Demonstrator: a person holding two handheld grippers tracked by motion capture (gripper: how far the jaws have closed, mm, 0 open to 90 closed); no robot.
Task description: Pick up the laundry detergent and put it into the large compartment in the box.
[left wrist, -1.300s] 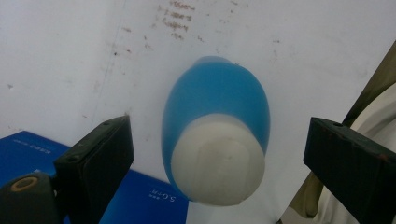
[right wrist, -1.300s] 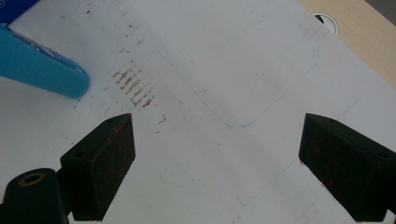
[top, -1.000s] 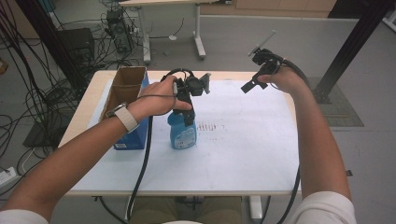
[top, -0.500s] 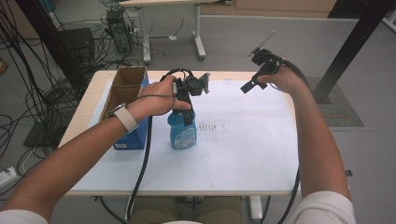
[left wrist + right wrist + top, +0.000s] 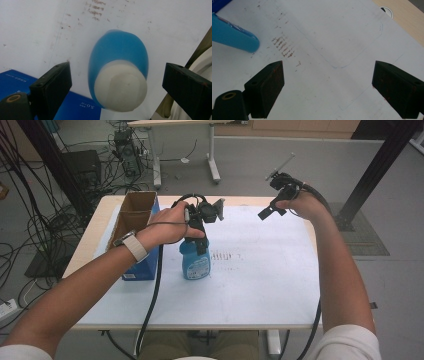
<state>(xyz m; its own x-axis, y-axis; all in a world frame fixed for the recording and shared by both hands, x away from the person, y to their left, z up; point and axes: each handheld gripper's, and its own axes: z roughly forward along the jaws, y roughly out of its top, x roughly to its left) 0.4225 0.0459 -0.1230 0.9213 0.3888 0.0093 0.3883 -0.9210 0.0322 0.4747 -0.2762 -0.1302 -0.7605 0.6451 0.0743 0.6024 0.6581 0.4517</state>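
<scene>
A blue bottle point(image 5: 195, 264) with a white cap point(image 5: 120, 88) stands upright on the white table sheet point(image 5: 260, 280), left of centre. My left gripper point(image 5: 201, 242) points down over its top. In the left gripper view my left gripper point(image 5: 116, 83) is open, one jaw on each side of the cap with a gap at both. My right gripper point(image 5: 269, 209) hangs in the air above the far right part of the table. In the right gripper view my right gripper point(image 5: 328, 86) is open over bare sheet, and the bottle point(image 5: 234, 37) lies at the upper left.
A blue box point(image 5: 137, 270) with an open cardboard box point(image 5: 131, 212) stands just left of the bottle. Brown smears point(image 5: 225, 256) mark the sheet to the bottle's right. A cable hole point(image 5: 386, 10) sits in the wooden table edge. Cables and table legs crowd the floor behind.
</scene>
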